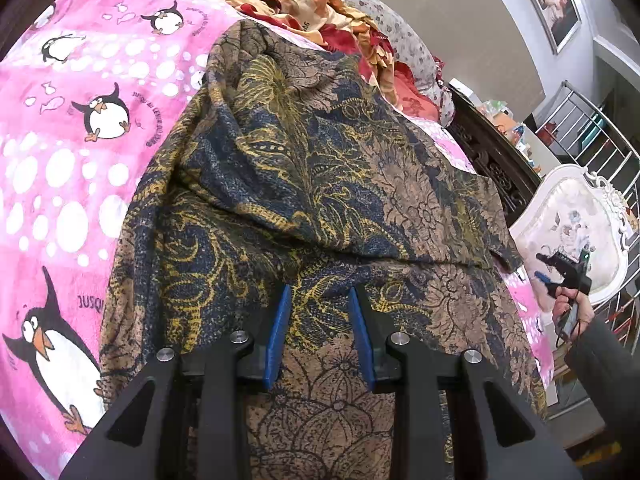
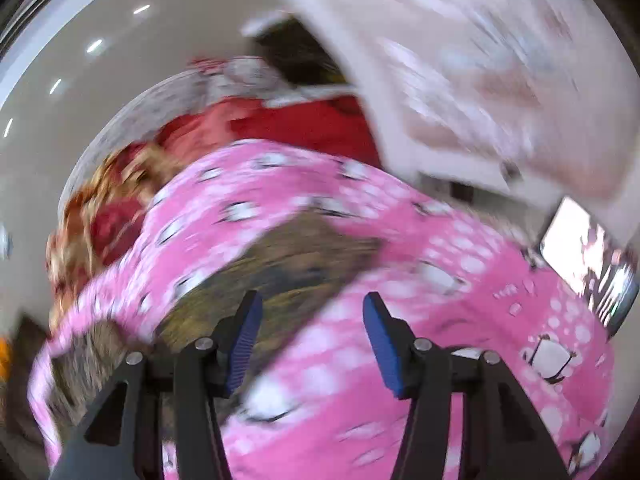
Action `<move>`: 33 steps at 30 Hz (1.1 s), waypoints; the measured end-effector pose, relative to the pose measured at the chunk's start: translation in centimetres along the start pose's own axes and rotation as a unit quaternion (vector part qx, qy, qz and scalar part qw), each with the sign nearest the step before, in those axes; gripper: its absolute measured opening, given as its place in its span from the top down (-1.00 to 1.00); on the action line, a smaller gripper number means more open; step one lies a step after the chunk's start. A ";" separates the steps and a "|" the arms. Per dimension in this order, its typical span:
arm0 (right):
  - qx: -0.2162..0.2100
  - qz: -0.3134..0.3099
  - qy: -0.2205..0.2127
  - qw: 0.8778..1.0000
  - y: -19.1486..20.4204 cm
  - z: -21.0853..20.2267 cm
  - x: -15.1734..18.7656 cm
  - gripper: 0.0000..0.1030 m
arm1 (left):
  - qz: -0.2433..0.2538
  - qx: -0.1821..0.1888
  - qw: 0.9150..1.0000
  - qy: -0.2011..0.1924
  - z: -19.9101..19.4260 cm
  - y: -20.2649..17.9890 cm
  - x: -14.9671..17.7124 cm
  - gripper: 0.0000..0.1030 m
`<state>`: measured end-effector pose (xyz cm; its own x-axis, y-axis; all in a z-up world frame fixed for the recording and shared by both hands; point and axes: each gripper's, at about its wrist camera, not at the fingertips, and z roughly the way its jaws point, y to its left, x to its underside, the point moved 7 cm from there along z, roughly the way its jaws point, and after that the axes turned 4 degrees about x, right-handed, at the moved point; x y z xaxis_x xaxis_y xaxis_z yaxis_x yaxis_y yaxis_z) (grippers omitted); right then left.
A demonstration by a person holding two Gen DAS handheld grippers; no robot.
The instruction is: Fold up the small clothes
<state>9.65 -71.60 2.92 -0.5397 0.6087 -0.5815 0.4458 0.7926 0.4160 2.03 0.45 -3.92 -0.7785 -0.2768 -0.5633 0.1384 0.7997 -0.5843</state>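
A big pink blanket [image 1: 60, 184] with cartoon penguins on it covers the bed. On top of it lies the patterned cloth [image 1: 312, 184], brown and dark blue with yellow flowers. It is bunched and wrinkled, not flat, and part of it is folded over itself across the middle.

The left gripper [image 1: 320, 332] sits low at 6 o'clock in its own view, right over the near edge of the patterned cloth. Its blue fingers [image 1: 278, 336] stand only a small way apart. The cloth runs between and under them, but I cannot tell if they pinch it.

Off at 3 o'clock from that gripper, past the edge of the bed, a hand [image 1: 570, 304] in a dark sleeve holds the right gripper [image 1: 560, 268] up in the air. It looks small and far from the cloth there. A white fancy chair [image 1: 576, 224] stands behind it.

The right wrist view is very blurry. The right gripper's jaws stand wide apart, with nothing between them. Below them is pink blanket, and the patterned cloth shows as a brown smear at 11 o'clock from the jaws.

At 12 o'clock on the bed, beyond the patterned cloth, there is a heap of red and cream cloth [image 1: 320, 4] on a pale flowery sheet [image 1: 384, 20].
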 end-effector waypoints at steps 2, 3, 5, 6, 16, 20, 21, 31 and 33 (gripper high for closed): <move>-0.030 0.052 0.028 0.998 -1.9 1.8 -0.5 -0.10 | 0.002 -0.003 1.000 0.001 0.0 -0.1 0.0 0.80; -0.052 0.079 0.053 0.994 -2.6 3.1 -0.4 -0.09 | 0.002 -0.003 1.000 0.001 0.1 -0.1 0.0 0.80; -0.073 0.099 0.068 0.990 -2.9 4.8 -0.4 -0.09 | 0.002 -0.005 1.000 0.001 0.1 -0.1 -0.1 0.80; -0.077 0.103 0.064 0.990 -3.0 5.5 -0.7 -0.09 | 0.004 -0.006 1.000 0.001 0.2 -0.1 -0.1 0.80; -0.095 0.069 0.006 0.993 -1.0 5.5 -2.8 0.88 | 0.012 -0.015 1.000 0.003 0.3 -0.2 -0.1 0.78; -0.162 -0.016 -0.048 0.985 6.2 -0.3 -3.0 0.89 | 0.017 -0.005 1.000 0.002 0.3 -0.6 -0.1 0.55; -0.209 -0.046 -0.054 0.975 9.7 -2.3 -1.9 0.89 | 0.021 0.002 1.000 0.004 0.5 -1.1 -0.1 0.39; -0.326 -0.294 0.084 0.895 30.4 -3.5 21.5 0.89 | 0.010 0.037 0.999 0.003 -0.4 -6.6 -2.6 0.19; -0.295 -0.329 0.129 0.888 30.6 -1.0 27.0 0.88 | 0.011 0.046 0.999 0.001 0.2 -8.1 -3.8 0.16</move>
<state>7.98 -30.91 0.64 -0.7245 -0.0665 -0.6861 -0.4373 0.8137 0.3829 3.96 -5.09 2.82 -0.7762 -0.2578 -0.5753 0.2109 0.7538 -0.6223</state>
